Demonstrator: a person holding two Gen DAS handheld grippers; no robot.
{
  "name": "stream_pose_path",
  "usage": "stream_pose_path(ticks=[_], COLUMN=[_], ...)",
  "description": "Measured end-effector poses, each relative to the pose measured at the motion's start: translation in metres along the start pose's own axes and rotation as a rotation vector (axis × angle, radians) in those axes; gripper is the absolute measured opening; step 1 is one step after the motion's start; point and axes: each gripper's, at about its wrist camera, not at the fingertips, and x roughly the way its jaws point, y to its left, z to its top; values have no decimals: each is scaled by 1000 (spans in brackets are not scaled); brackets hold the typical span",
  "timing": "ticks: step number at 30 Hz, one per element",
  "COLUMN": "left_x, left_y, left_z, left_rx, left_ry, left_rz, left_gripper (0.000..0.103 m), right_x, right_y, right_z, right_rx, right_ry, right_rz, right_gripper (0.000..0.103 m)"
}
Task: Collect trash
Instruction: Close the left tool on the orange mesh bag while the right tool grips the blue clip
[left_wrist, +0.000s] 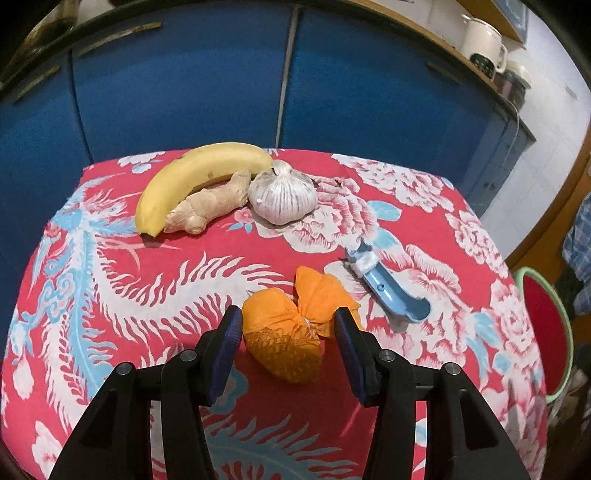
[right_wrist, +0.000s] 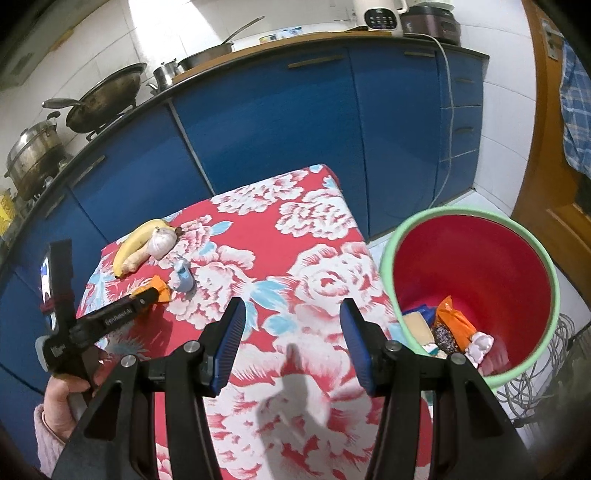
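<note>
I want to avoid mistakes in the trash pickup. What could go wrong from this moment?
1. The left gripper is open around the crumpled orange wrapper; the soft wrapper may slip out on closing.
2. The light blue plastic scrap lies close beside the wrapper and could be knocked.
3. The red bucket with green rim stands off the table's edge, so a dropped piece could land on the floor.

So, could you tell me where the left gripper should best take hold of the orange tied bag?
Probably across the full, rounded bundle of the orange tied bag, below its knot, coming down from above and the near side. It already lies between the open fingers of the left gripper; the flared tail looks loose and could slip.
</note>
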Motion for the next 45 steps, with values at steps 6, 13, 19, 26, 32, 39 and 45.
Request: stream_pose_path(ticks=[6,13,19,26,32,39,45], left_x=[4,5,3,-6,-16,-17,-17], left_y=[0,4,9,20,33,42,52], left_z=[-2,-1,1,4,7,9,9], left_rx=[20,14,-8,-59,-107,-135,-171], left_ry=[1,-10,-14,-38,-73,-83,-81], left_rz=[18,26,-8,-20,-3,33,43], left_gripper=[53,47,39,36,36,35,35], right_x=[10,19,26,38,55,80,105], right_y=[11,21,30,47,71,100,116], right_z=[4,5,7,9,11,9,10], right_rx=[-13,-29,-47,-78,-121,-180,-249], right_ry=[13,31,40,59,79,113,140], right_rz=[14,22,23,31,60,90,103], right_gripper=[55,55,55,55,55,55,55])
